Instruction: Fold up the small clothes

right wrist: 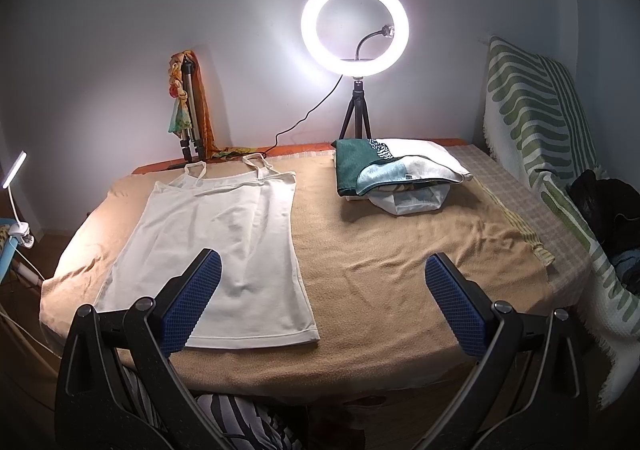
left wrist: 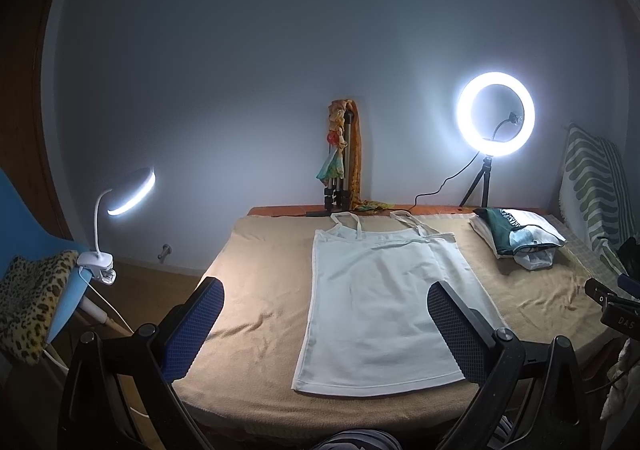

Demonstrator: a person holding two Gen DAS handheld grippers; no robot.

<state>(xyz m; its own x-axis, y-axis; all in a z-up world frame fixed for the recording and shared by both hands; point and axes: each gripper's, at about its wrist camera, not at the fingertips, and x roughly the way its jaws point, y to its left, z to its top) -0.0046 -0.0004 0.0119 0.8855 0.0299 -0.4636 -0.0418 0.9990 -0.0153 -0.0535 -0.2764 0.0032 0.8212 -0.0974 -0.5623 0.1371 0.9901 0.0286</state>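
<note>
A white strappy top (left wrist: 380, 302) lies flat on the tan blanket (left wrist: 256, 282), straps toward the wall, hem toward me. The right wrist view shows the same top (right wrist: 224, 242) on the left half of the table. My left gripper (left wrist: 326, 324) hovers open above the top's lower part, its fingers spread wide and holding nothing. My right gripper (right wrist: 323, 292) is open too, above the blanket (right wrist: 400, 270) near the top's lower right corner. A pile of folded clothes (right wrist: 396, 174), green and white, sits at the back right.
A lit ring light on a small tripod (right wrist: 355, 34) stands at the back, its cable trailing across the table. A folded tripod wrapped in a scarf (right wrist: 188, 106) leans on the wall. A clip lamp (left wrist: 128, 194) is fixed to a blue chair on the left. A green-striped cloth (right wrist: 540, 138) drapes at the right.
</note>
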